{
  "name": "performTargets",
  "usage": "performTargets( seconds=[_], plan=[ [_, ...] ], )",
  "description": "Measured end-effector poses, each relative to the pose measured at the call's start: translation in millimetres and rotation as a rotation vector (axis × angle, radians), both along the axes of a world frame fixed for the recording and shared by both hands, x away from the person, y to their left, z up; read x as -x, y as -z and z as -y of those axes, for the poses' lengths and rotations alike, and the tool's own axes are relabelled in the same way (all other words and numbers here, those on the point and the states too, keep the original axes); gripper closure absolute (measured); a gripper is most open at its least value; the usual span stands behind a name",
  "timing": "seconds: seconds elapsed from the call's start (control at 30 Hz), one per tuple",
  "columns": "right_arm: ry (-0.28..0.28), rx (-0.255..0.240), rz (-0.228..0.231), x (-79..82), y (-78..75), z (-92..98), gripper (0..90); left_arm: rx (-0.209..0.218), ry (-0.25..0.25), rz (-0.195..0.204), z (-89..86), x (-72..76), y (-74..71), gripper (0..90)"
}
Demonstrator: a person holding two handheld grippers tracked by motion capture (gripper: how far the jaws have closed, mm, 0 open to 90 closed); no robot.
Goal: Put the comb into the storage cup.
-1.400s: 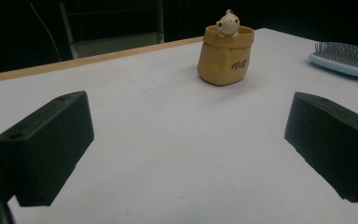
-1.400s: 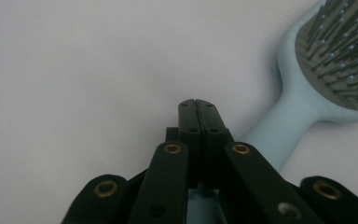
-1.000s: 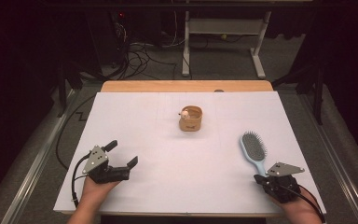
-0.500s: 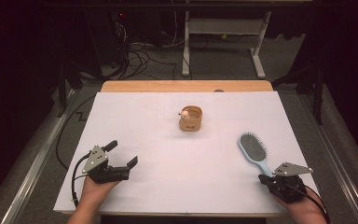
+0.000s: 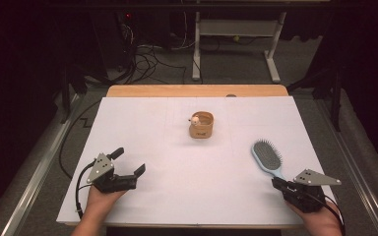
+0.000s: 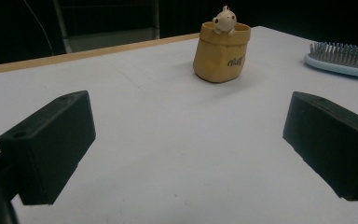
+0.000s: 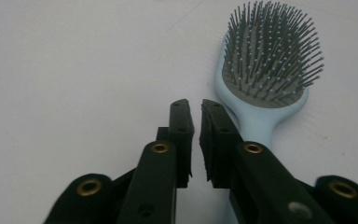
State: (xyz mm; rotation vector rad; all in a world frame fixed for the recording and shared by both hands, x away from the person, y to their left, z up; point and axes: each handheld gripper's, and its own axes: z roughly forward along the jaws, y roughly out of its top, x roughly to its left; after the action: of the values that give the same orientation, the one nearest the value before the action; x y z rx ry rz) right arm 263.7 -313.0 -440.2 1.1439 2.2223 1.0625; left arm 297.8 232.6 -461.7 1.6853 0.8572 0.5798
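I worked in what looked like a lab or recording room: my table [image 5: 128, 128] wore a plain white sheet over a wooden top, loose cables [image 5: 147, 54] sprawled across grey carpet [image 5: 236, 64] behind it, a white desk frame [image 5: 236, 34] stood beyond, and darkness surrounded everything.

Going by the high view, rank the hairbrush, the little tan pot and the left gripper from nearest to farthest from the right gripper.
1. Hairbrush: right beside the right gripper, its handle running back alongside the jaws, head up and to the left.
2. Tan pot: mid-table, well beyond the brush.
3. Left gripper: across the table at the near left edge.
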Motion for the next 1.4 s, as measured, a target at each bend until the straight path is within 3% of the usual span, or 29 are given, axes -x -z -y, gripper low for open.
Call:
performTargets(
  seconds=[0.5,1.2,1.4],
  plan=[
    [0.046,-0.032,-0.003,-1.7,-0.4,6.1,54.8,0.006,-0.007,-0.007,-1.5,-0.8,-0.1,3.0],
    [0.101,-0.066,0.002,-4.6,2.2,7.2,7.5,0.003,-0.019,-0.005,-2.8,-1.8,-0.5,3.7],
    [0.126,-0.066,0.020,-5.3,1.3,9.1,0.2,-0.006,-0.013,0.007,-0.9,-1.5,0.4,3.2]
  ],
)
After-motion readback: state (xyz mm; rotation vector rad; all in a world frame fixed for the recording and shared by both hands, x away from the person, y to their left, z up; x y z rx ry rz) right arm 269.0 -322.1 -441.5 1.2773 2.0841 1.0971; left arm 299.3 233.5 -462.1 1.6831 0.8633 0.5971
